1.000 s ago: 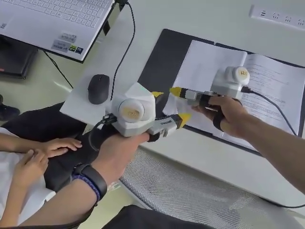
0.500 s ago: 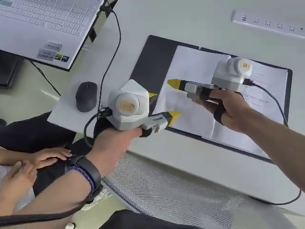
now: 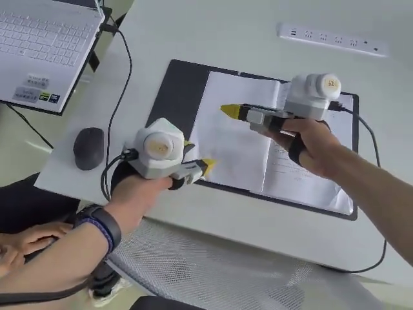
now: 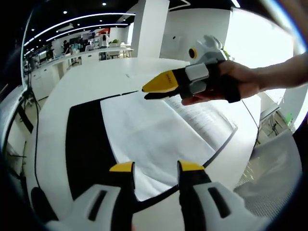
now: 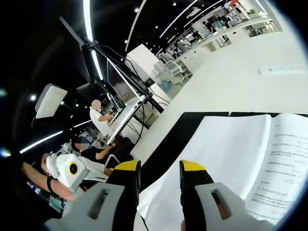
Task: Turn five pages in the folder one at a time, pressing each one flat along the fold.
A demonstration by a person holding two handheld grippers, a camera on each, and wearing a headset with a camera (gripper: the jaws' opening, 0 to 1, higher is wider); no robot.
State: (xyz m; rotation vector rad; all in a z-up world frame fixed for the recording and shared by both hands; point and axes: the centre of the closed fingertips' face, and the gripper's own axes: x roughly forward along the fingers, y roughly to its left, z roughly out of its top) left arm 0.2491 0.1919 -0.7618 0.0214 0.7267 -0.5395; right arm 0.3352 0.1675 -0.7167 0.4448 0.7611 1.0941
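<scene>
A black folder [image 3: 177,90] lies open on the white table, with a blank white page [image 3: 232,142] on its left and a printed page [image 3: 303,174] on its right. My right gripper [image 3: 231,111] hovers over the upper part of the blank page, pointing left, open, with nothing between its jaws [image 5: 160,168]. My left gripper [image 3: 197,155] is open and holds nothing. It sits at the folder's near left corner, by the bottom edge of the blank page [image 4: 149,130]. In the left gripper view its tips [image 4: 156,168] frame that edge, and the right gripper [image 4: 159,89] floats above.
A laptop [image 3: 45,39] stands at the far left with a black mouse [image 3: 88,147] in front of it, and a cable [image 3: 119,84] runs between them. A white power strip [image 3: 332,39] lies at the back. A mesh chair [image 3: 206,271] is below the table's near edge.
The head camera has swung, so everything sits further left in the picture. Both grippers keep about the same places over the folder's left page, and both stay open.
</scene>
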